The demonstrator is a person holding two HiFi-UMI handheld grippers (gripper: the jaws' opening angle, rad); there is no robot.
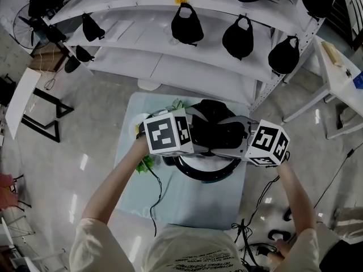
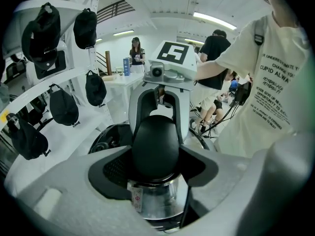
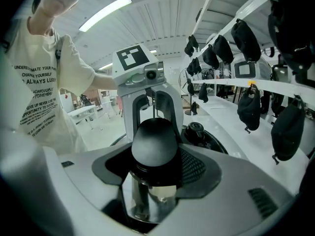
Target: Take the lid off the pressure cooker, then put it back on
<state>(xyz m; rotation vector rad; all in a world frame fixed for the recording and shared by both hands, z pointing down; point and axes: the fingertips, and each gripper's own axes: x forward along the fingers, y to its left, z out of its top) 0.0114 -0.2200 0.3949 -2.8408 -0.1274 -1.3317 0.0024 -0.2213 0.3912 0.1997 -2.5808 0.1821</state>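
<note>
The pressure cooker's black lid [image 1: 216,128] hangs between my two grippers, over the table [image 1: 193,200]. Under its near edge shows the pot's round black rim [image 1: 205,173]. My left gripper [image 1: 197,137] is shut on a rounded black side handle [image 2: 156,146], with polished steel [image 2: 157,200] under it. My right gripper [image 1: 241,141] is shut on the opposite black handle [image 3: 154,142]. Each gripper view looks across the lid's dome [image 2: 110,136] at the other gripper [image 2: 165,73]. The pot's inside is hidden.
White shelves [image 1: 170,55] hung with several black caps [image 1: 187,26] stand close behind the table. A green object [image 1: 148,163] and a black cable [image 1: 154,203] lie on the table's left. A white side table [image 1: 340,72] stands at the right. People [image 2: 135,50] stand farther off.
</note>
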